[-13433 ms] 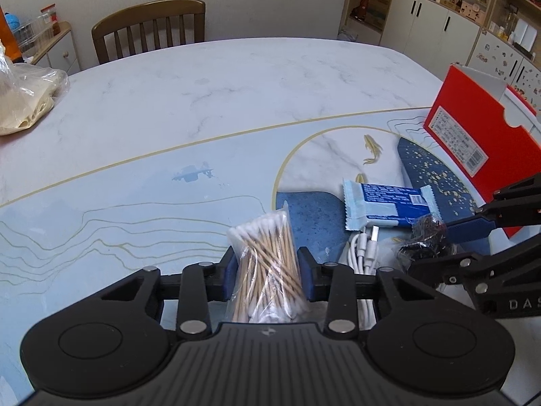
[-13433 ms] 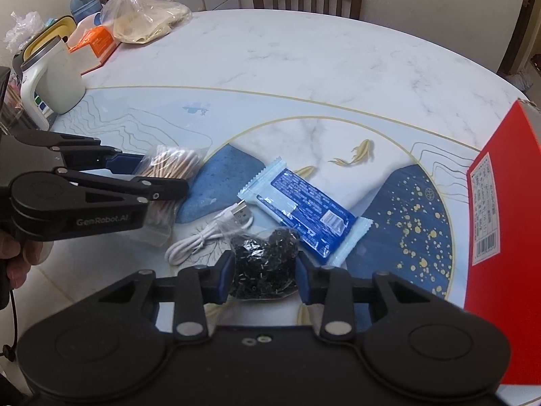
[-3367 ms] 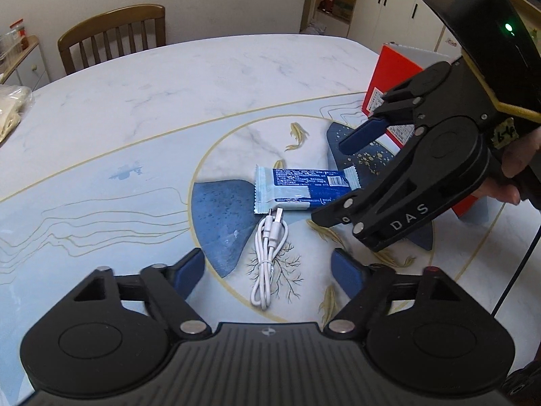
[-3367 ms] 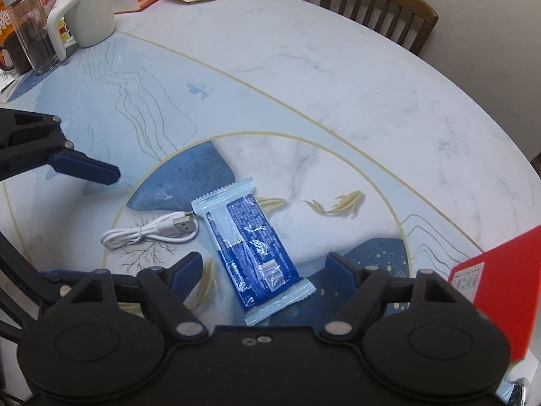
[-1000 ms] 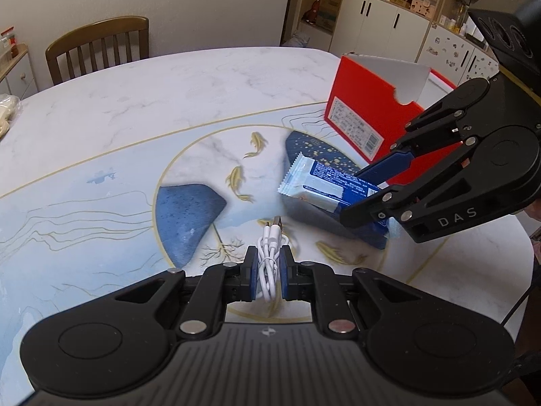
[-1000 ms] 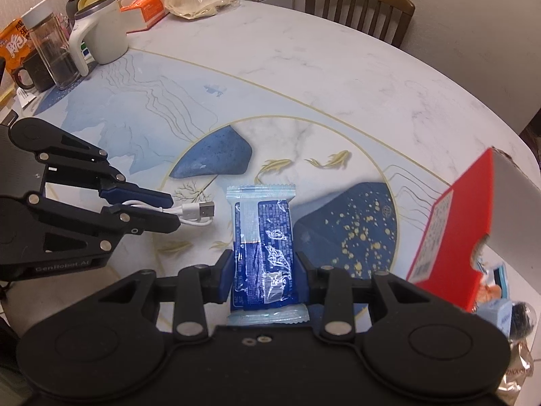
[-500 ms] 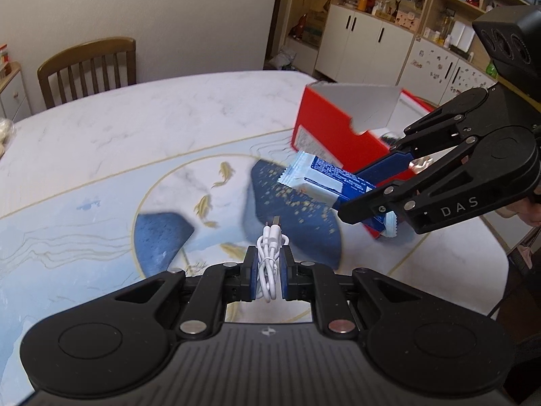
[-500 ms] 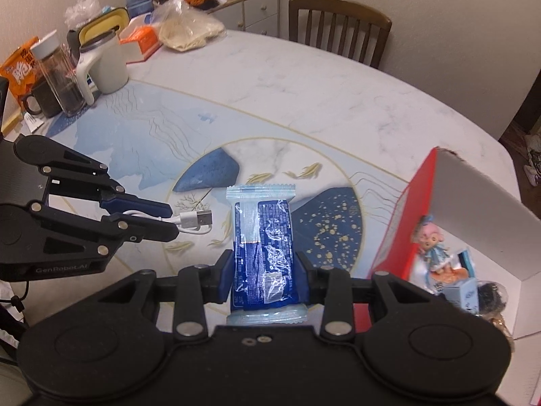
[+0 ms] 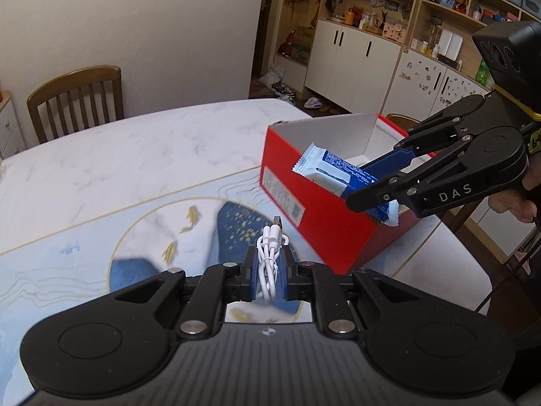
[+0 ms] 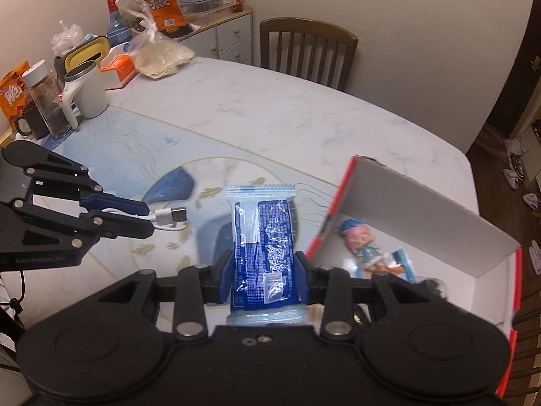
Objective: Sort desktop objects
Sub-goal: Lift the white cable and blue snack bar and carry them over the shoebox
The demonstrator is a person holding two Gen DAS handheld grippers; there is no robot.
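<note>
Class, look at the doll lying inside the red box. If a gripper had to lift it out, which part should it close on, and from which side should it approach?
Probably the doll's narrow blue body, below the wide pink-haired head. It lies flat on the floor of the red box, whose walls block the sides, so come straight down through the open top, one finger on each side of the body. The view is blurred, so finer detail cannot be judged.
</note>
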